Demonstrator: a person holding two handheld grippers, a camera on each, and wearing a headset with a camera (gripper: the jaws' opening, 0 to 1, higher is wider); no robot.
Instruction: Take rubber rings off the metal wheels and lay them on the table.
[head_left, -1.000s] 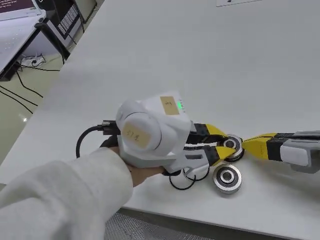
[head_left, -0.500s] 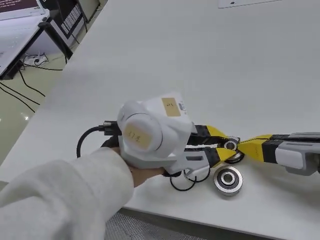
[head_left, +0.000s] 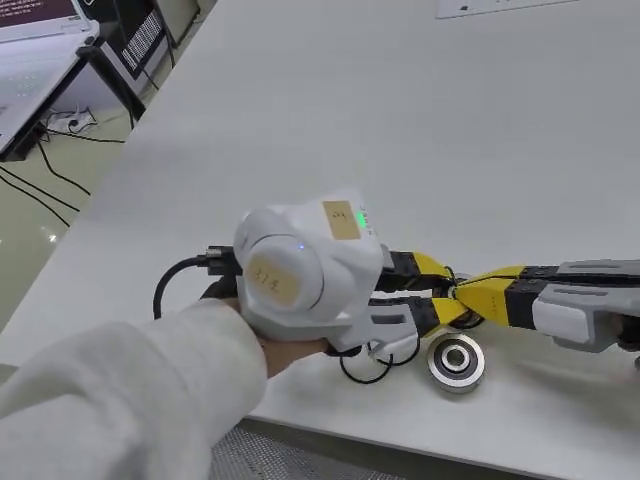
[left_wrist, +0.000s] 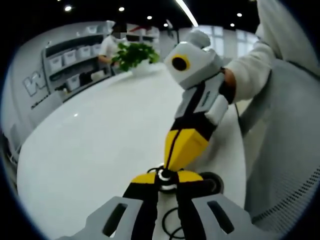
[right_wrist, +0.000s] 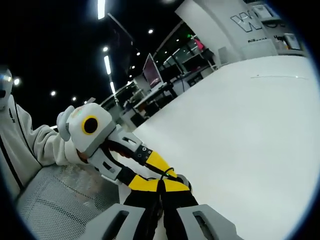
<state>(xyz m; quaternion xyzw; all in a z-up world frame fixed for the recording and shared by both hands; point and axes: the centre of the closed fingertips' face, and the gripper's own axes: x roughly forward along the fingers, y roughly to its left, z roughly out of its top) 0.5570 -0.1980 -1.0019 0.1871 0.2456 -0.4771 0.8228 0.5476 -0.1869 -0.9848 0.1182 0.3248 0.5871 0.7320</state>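
Rubber still to come off: mid-strip on one wheel. Holding that wheel between the jaws of the left gripper, closed on its two sides, low by the tabletop. Meeting it head-on with the right gripper, jaws pressed almost together, tips against the wheel's facing rim. Bite on the ring hidden at the contact; cannot tell whether caught. Second wheel flat on the tabletop just right of the left jaws, untouched. Thin black loop beneath the left jaws, perhaps a ring already off. Next: hold the left clamp firm, draw the right jaws back and outward to peel the ring over the rim, then lay it down clear of both wheels.
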